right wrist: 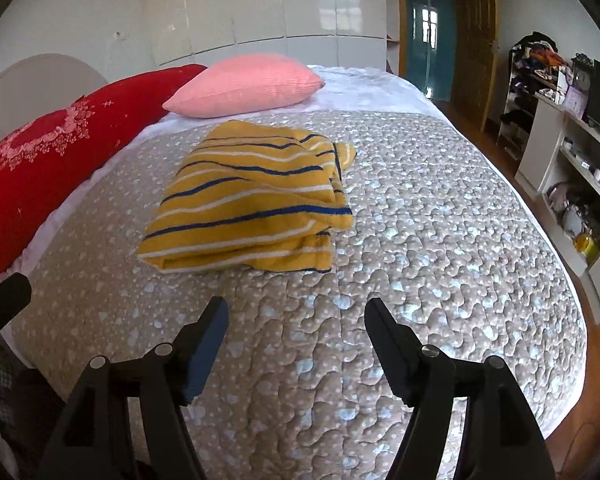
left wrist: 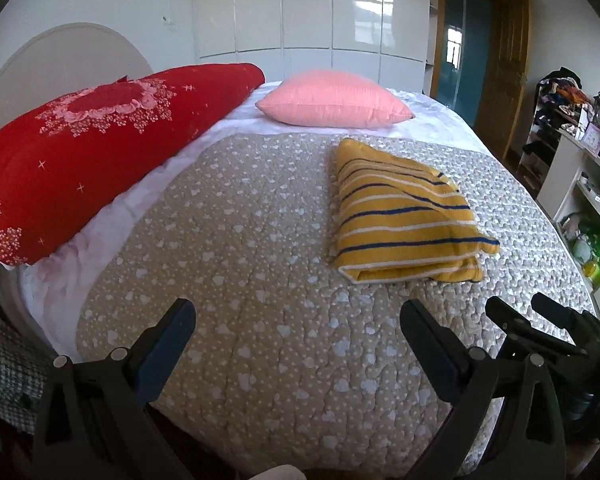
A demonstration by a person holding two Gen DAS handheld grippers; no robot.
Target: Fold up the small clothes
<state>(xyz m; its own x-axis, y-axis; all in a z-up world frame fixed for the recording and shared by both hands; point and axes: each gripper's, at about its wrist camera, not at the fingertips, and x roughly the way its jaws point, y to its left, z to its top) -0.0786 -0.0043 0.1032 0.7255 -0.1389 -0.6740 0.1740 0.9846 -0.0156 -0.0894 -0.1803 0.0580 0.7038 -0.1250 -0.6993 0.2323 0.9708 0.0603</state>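
Both grippers, left gripper & right gripper, jaws open, empty, low over near bed. Striped top folded, mid-bed, beyond both. Pinch near edge, fold evenly.

Light: soft daylight, fairly bright, even across the bed.
Glare: window reflections on the glossy wardrobe doors; a green flare at the left view's right edge.
Shadows: faint.
Distortion: strong fisheye bending, dark corners.
Focus: sharp centre, slightly soft edges.
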